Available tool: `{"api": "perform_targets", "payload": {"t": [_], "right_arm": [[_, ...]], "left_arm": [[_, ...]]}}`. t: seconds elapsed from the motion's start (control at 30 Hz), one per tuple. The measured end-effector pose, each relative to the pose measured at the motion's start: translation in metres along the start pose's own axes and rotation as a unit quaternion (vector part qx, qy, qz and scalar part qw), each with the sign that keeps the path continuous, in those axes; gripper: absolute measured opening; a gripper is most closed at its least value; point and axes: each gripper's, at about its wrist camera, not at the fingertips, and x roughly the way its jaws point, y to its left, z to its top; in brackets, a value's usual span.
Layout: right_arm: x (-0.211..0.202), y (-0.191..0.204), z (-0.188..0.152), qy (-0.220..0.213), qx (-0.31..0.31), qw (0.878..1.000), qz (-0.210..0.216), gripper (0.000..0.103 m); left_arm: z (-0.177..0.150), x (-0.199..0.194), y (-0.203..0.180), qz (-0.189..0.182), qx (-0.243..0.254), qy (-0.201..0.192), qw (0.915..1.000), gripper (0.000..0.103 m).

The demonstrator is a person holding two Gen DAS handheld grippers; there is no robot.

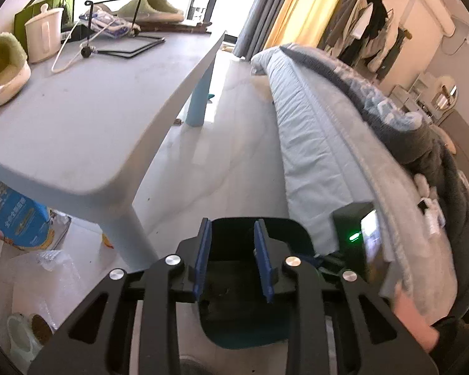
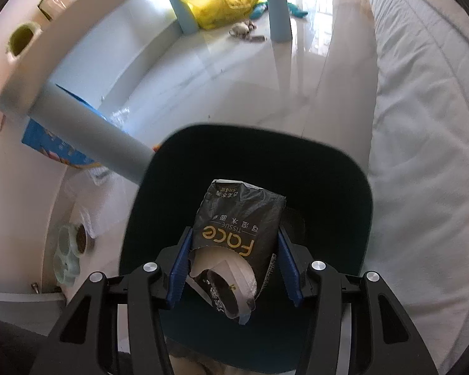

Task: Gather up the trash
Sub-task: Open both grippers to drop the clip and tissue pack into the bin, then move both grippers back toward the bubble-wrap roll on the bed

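Here, black tissue pack [image 2: 239, 225] between right gripper [image 2: 235, 267] pads, above bin [image 2: 328, 187].

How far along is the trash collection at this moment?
Midway, at best. Nothing shows as already binned; the bin's inside is mostly hidden. In hand: the right gripper holds a black tissue pack between its fingers above the dark bin. The left gripper is open and empty. Possibly left: clear plastic wrap on the floor beside the table leg.
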Motion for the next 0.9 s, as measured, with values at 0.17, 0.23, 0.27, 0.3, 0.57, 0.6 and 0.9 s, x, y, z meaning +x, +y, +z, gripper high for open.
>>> {"api": "perform_targets", "payload": {"t": [0.17, 0.23, 0.27, 0.3, 0.57, 0.6, 0.9], "right_arm": [[0.011, 0.002, -0.005, 0.019, -0.009, 1.000, -0.016, 0.053], [0.013, 0.001, -0.006, 0.021, -0.005, 1.000, -0.021, 0.054], [0.015, 0.000, -0.006, 0.025, -0.003, 0.999, -0.023, 0.056], [0.017, -0.001, -0.007, 0.030, -0.003, 0.999, -0.026, 0.057], [0.003, 0.001, -0.009, 0.018, 0.005, 1.000, -0.023, 0.069], [-0.001, 0.002, -0.008, 0.014, 0.005, 1.000, -0.019, 0.069], [-0.059, 0.010, -0.003, -0.051, -0.020, 0.998, -0.003, 0.069]], "left_arm": [[0.007, -0.016, -0.003, -0.017, -0.005, -0.016, 0.9997, 0.029], [0.012, -0.025, -0.007, -0.022, -0.003, -0.027, 0.9994, 0.029], [0.014, -0.031, -0.010, -0.028, -0.003, -0.033, 0.9991, 0.029], [0.015, -0.036, -0.012, -0.036, -0.004, -0.039, 0.9986, 0.029], [0.024, -0.057, -0.034, -0.059, 0.007, -0.071, 0.9957, 0.029], [0.024, -0.058, -0.036, -0.058, 0.008, -0.073, 0.9956, 0.029], [0.032, -0.066, -0.057, -0.046, 0.023, -0.088, 0.9948, 0.029]]}}
